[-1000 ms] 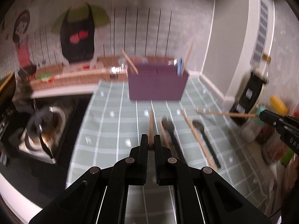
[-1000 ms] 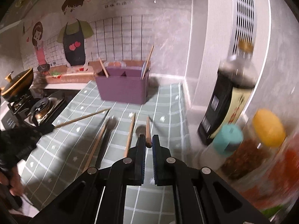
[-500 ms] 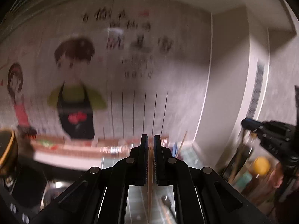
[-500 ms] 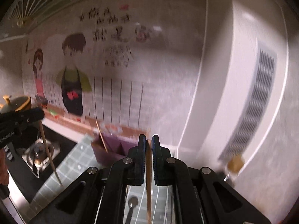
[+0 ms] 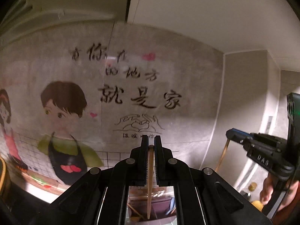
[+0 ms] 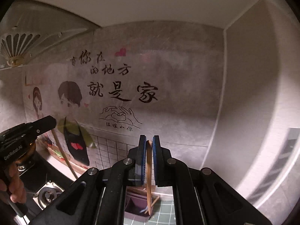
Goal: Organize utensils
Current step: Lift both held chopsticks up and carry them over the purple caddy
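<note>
Left wrist view shows the left gripper (image 5: 151, 142) clamped on a wooden chopstick (image 5: 150, 178) that hangs straight down between its jaws, its tip over the purple utensil box (image 5: 159, 205) glimpsed far below. Off to the side in that same view the right gripper (image 5: 229, 134) appears, held in a person's hand (image 5: 268, 189), with another stick drooping from it. From the right wrist view that second chopstick (image 6: 149, 176) is pinched just as firmly, its lower end pointing toward the box (image 6: 135, 206) on the green tiled counter (image 6: 165, 209). Some sticks and what may be a blue-handled piece already stand in the box, though the glimpse through the gripper frames is small and dim, so I would not swear to their number. As a judgement, the sorting is partly done: two chopsticks are lifted high and not yet delivered, so lowering them into a compartment remains. Whether anything more lies on the counter cannot be seen from either view.
</note>
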Action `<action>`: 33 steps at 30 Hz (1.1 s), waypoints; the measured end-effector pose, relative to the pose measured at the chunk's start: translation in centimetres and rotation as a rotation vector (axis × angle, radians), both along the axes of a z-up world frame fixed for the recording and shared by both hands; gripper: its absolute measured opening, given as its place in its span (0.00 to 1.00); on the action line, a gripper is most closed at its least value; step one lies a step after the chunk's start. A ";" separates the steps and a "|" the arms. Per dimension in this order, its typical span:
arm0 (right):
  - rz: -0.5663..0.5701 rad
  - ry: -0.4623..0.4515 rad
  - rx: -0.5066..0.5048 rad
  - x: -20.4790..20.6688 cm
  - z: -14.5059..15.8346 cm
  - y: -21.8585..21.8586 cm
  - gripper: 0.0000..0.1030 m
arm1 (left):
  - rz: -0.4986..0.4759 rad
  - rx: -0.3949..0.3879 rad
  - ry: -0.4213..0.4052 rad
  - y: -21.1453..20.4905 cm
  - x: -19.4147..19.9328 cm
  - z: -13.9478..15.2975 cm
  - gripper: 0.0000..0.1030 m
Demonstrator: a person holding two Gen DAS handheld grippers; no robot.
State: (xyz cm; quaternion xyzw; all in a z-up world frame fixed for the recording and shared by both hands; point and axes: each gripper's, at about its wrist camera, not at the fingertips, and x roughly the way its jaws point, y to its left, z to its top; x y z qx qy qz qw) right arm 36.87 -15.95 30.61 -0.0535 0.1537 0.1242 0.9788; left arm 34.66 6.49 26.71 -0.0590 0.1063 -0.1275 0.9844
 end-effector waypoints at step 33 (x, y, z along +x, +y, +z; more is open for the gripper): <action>-0.019 0.403 0.058 12.4 -20.1 0.7 0.08 | -0.027 -0.075 0.389 -1.5 13.1 -18.7 0.09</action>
